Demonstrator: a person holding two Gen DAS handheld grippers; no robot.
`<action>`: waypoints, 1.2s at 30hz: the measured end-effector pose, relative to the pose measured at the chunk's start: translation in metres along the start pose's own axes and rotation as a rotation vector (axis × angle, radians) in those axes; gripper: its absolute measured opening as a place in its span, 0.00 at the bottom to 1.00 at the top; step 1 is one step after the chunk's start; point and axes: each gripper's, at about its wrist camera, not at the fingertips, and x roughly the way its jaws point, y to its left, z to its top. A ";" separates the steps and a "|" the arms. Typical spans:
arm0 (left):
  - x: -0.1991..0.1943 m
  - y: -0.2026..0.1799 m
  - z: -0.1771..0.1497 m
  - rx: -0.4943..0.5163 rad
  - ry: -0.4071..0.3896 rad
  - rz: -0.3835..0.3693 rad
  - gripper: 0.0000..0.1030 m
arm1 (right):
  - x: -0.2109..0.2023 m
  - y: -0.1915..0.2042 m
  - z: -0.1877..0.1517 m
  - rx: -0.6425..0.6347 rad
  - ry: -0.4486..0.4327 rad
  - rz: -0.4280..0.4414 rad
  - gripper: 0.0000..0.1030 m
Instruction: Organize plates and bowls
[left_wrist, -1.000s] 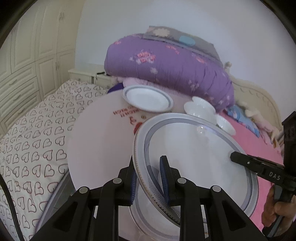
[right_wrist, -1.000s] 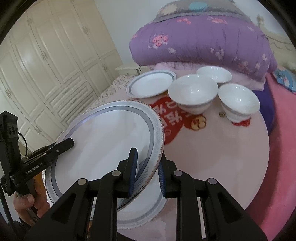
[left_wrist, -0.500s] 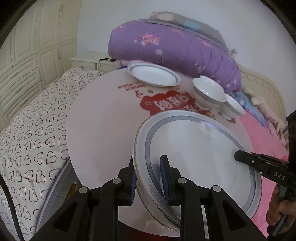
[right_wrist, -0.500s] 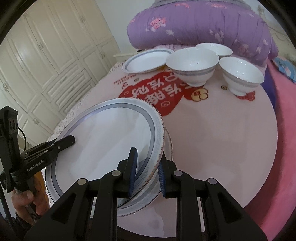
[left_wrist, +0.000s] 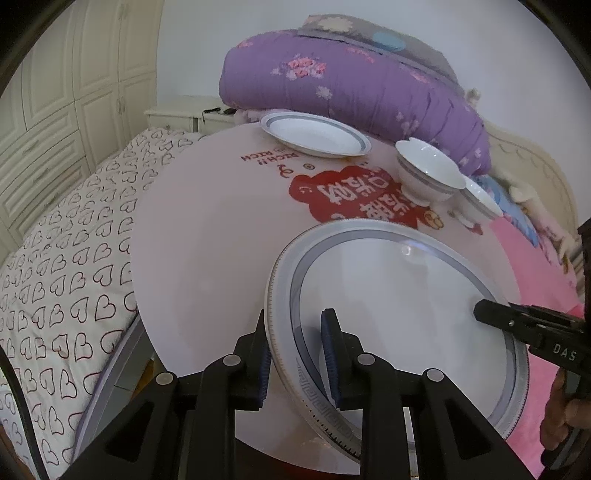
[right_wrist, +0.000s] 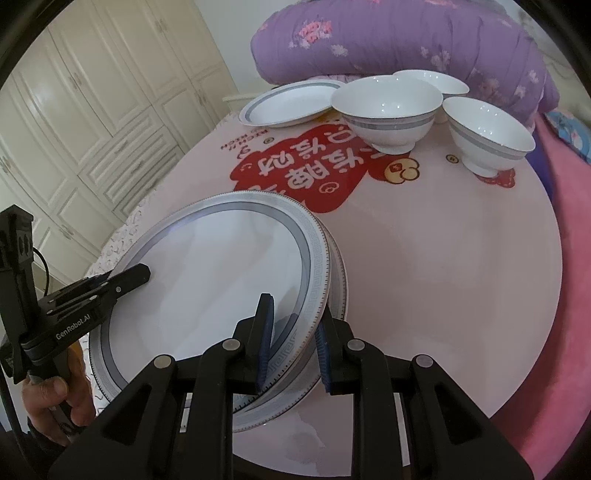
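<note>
Between the earlier frames and this one, both grippers had carried the large white dinner plate with a grey key-pattern rim (right_wrist: 221, 280) downward until it sat tilted, almost flush, on a matching plate (right_wrist: 338, 280) at the near edge of the round pale-pink table with a red printed motif (right_wrist: 443, 277); only a sliver of that lower plate showed beyond the upper one's far rim. Behind the table's far edge lay a bulky purple flowered quilt (left_wrist: 351, 85), and past its left edge a bedsheet printed with hearts (left_wrist: 66, 266). At the far edge, left of centre, sat a smaller white plate with a grey band (left_wrist: 314, 134). To its right stood three white footed bowls with grey bands: one bowl (right_wrist: 386, 110) nearest the plate, a second (right_wrist: 487, 136) toward the right edge, and a third (right_wrist: 432, 81) behind them, partly hidden. The left gripper (left_wrist: 295, 354) was clamped narrowly on the upper plate's left rim, its blue pads on either face. The right gripper (right_wrist: 291, 347) pinched the opposite rim the same way, nearly closed. A hand (right_wrist: 51, 402) held the left gripper's handle.
</note>
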 end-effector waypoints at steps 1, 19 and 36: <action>0.002 0.001 -0.001 -0.001 0.003 -0.001 0.22 | 0.001 0.000 0.000 -0.002 0.003 -0.003 0.21; 0.014 0.002 -0.012 0.012 -0.004 -0.005 0.27 | 0.002 0.011 -0.002 -0.070 0.017 -0.084 0.25; 0.016 -0.006 -0.015 0.068 -0.012 0.035 0.38 | -0.002 0.004 -0.003 -0.050 -0.007 -0.073 0.28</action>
